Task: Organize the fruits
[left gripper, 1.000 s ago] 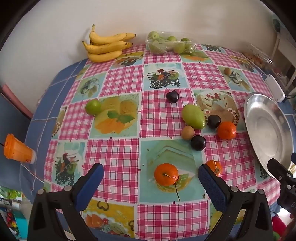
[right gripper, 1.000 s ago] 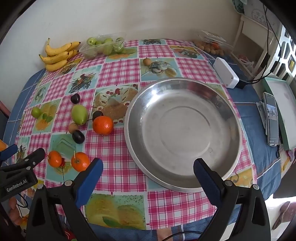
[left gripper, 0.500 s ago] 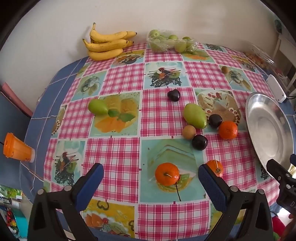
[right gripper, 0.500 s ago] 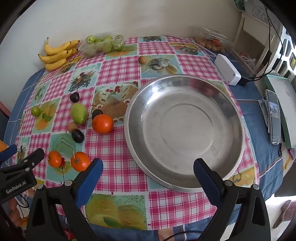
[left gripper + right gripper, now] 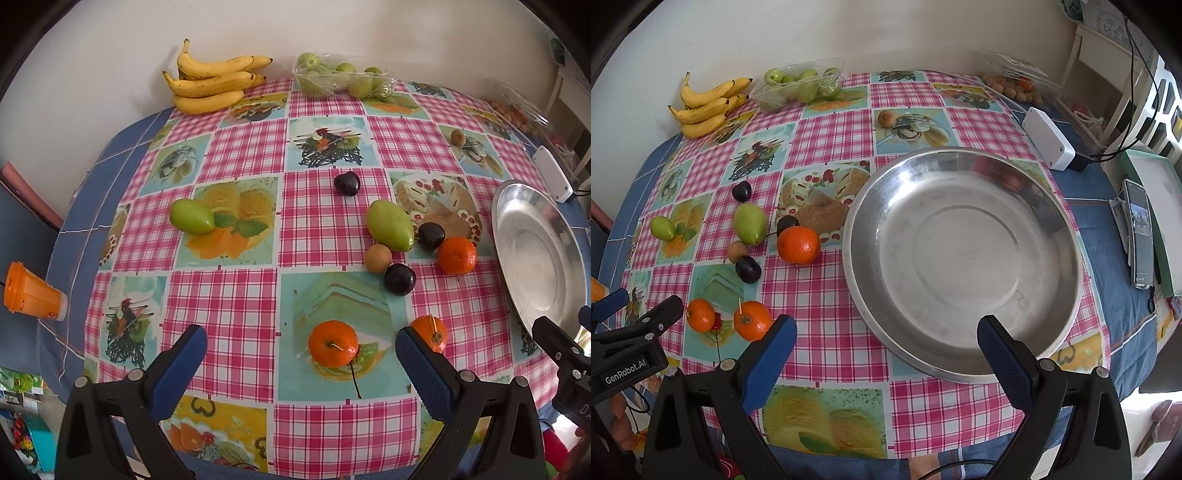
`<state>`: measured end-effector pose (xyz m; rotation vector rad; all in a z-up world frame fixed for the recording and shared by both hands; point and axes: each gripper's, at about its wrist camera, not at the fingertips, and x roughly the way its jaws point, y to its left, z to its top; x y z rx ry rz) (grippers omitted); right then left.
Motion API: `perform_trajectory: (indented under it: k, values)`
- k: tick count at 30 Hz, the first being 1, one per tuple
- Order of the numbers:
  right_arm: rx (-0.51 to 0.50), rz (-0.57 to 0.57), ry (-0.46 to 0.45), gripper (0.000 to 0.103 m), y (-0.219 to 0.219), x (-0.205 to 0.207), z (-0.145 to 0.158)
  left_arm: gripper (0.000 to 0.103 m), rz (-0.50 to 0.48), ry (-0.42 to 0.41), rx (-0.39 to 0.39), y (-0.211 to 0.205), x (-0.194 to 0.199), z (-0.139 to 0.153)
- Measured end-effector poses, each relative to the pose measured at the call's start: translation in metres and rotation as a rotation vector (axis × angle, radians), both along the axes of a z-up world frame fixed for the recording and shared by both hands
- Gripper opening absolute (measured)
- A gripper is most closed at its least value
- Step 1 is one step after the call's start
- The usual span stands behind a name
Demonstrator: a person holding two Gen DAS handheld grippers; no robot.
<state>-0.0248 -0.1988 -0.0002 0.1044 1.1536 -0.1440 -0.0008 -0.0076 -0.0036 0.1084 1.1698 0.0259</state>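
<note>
— Where is the fruit, taking the steel dish (image 5: 960, 258) as the mark?

— All outside it; the dish holds nothing. Just left of its rim sits a large orange (image 5: 798, 245), touching a dark plum (image 5: 787, 224). Beyond those lies a green mango (image 5: 750, 229), with a small brown fruit (image 5: 738, 251) and a second dark plum (image 5: 748, 269) beside it. A third plum (image 5: 742, 191) lies alone, further from the dish, and a smaller green fruit (image 5: 662, 228) lies well apart on the far left.

— And the two small oranges?

— Two tangerines (image 5: 333, 343) rest side by side, nearer the worktop (image 5: 831, 354) edge than the dish's left rim; one (image 5: 430, 332) is partly hidden behind the left claw's finger.

— The claws themselves?

— The left claw (image 5: 299, 354) hangs with its jaws spread wide, gripping nothing, one tangerine showing between them. The right claw (image 5: 886, 347) is likewise spread wide and empty, over the dish's near rim.

— Further out?

— Behind the dish, by the wall: bananas (image 5: 707, 107), a clear tray of green fruit (image 5: 798, 86), and one lone brown fruit (image 5: 886, 118). Right of the dish lie a white box (image 5: 1049, 142) and a phone (image 5: 1141, 236).
</note>
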Motion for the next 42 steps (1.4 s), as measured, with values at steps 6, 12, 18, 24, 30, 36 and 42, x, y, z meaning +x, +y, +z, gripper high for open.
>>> perform_trajectory:
  k: [6, 12, 18, 24, 30, 36, 42]
  values:
    - [0.000, 0.001, 0.001, 0.098, -0.0008, 0.0003, 0.0005, 0.103, 0.006, 0.004, -0.003, 0.0009, 0.0004, -0.0003]
    - [-0.001, 0.002, 0.001, 0.098, 0.0012, -0.0005, 0.0005, 0.103, 0.007, 0.005, -0.004, 0.0011, 0.0007, -0.0001]
    - [-0.001, 0.004, 0.002, 0.098, 0.0013, -0.0001, 0.0003, 0.103, 0.006, 0.005, -0.004, 0.0011, 0.0004, -0.0002]
    - [0.000, 0.003, 0.002, 0.098, 0.0008, 0.0006, 0.0002, 0.103, 0.006, 0.004, -0.003, 0.0011, 0.0005, -0.0002]
    - [0.001, 0.004, 0.003, 0.098, 0.0013, 0.0006, 0.0000, 0.103, 0.006, 0.004, -0.003, 0.0010, 0.0005, -0.0002]
    - [0.001, 0.004, 0.003, 0.098, 0.0021, 0.0006, -0.0002, 0.103, 0.006, 0.003, -0.003, 0.0013, -0.0005, -0.0010]
    - [0.001, 0.004, 0.003, 0.098, 0.0023, 0.0006, -0.0004, 0.103, 0.005, 0.003, -0.003, 0.0012, -0.0004, -0.0009]
